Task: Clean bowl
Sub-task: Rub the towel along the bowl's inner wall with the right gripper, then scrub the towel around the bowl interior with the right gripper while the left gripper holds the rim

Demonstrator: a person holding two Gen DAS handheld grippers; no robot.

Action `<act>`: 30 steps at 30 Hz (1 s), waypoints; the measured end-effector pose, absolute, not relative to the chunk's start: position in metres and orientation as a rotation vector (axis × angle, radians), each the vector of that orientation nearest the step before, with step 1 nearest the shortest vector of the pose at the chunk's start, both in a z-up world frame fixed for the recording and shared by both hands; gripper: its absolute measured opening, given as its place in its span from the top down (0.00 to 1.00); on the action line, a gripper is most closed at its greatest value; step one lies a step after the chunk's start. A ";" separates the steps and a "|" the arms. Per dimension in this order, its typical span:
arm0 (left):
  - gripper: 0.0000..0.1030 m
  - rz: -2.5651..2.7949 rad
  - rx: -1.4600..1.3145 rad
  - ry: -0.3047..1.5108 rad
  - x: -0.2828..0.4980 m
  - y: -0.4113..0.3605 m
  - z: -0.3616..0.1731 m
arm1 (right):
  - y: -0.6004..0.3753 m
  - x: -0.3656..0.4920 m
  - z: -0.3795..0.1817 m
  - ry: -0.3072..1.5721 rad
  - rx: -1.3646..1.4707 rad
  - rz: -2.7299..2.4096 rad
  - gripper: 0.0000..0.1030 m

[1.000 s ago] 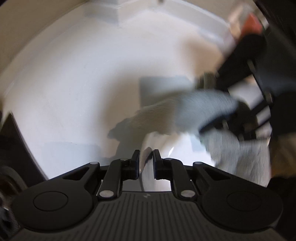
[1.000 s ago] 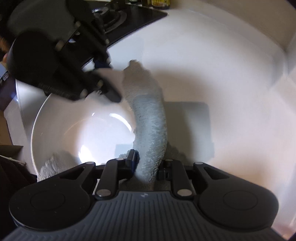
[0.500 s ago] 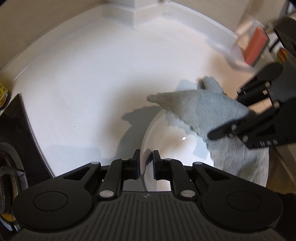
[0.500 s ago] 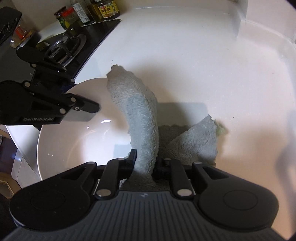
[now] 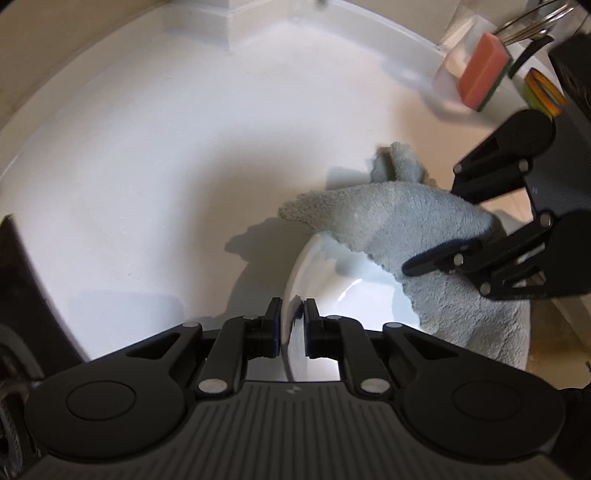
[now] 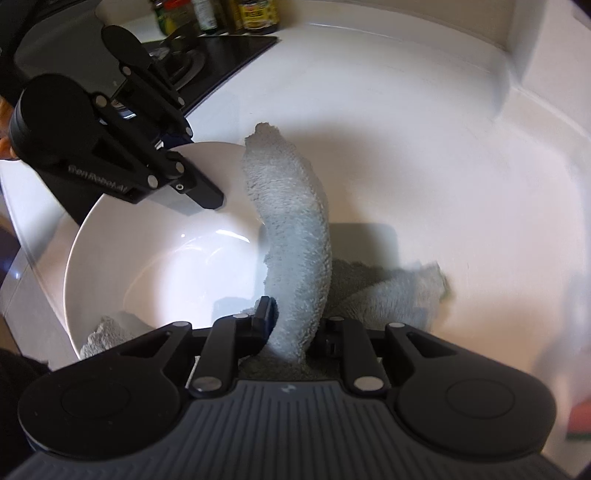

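Note:
A white bowl [image 6: 155,258] sits on the white counter; it also shows in the left wrist view [image 5: 332,291]. My left gripper [image 5: 292,323] is shut on the bowl's rim, and it shows in the right wrist view [image 6: 184,181] at the bowl's far left edge. My right gripper [image 6: 293,325] is shut on a grey-blue cloth [image 6: 291,221] that arches over the bowl's right rim. In the left wrist view the cloth [image 5: 399,221] drapes across the bowl, with my right gripper [image 5: 439,258] clamped on it.
An orange sponge [image 5: 482,70] lies in a clear holder at the far right. A black stove [image 6: 207,55] with jars [image 6: 255,14] behind it is at the far left. The counter's raised back edge [image 5: 229,26] runs along the wall.
My right gripper has drawn the cloth back across the bowl toward its right rim. The left gripper keeps its hold on the rim and the bowl has turned slightly.

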State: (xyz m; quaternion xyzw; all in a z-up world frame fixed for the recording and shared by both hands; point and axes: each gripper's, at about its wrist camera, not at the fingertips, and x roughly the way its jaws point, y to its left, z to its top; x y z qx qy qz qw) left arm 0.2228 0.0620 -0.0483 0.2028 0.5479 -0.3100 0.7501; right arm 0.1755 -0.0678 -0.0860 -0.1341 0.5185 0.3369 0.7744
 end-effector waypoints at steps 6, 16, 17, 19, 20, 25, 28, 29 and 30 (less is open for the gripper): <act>0.91 -0.536 0.313 1.183 0.213 0.082 -0.050 | -0.059 0.203 -0.085 1.128 -0.252 0.728 0.85; 0.90 -0.446 0.208 1.171 0.207 0.095 -0.050 | -0.066 0.202 -0.091 1.191 -0.208 0.727 0.86; 0.90 -0.445 0.225 1.171 0.207 0.093 -0.049 | -0.066 0.203 -0.091 1.193 -0.207 0.735 0.86; 0.88 -0.446 0.263 1.165 0.205 0.090 -0.048 | -0.066 0.202 -0.092 1.182 -0.229 0.760 0.86; 0.87 -0.447 0.281 1.161 0.204 0.088 -0.047 | -0.065 0.202 -0.092 1.175 -0.244 0.775 0.86; 0.86 -0.472 0.297 1.148 0.206 0.089 -0.041 | -0.061 0.200 -0.091 1.152 -0.320 0.849 0.85; 0.86 -0.548 0.284 1.142 0.218 0.090 -0.037 | -0.059 0.200 -0.090 1.144 -0.343 0.875 0.84; 0.85 -0.578 0.283 1.155 0.223 0.089 -0.037 | -0.058 0.200 -0.090 1.139 -0.353 0.881 0.84; 0.85 -0.600 0.283 1.168 0.228 0.088 -0.037 | -0.058 0.199 -0.090 1.135 -0.357 0.884 0.84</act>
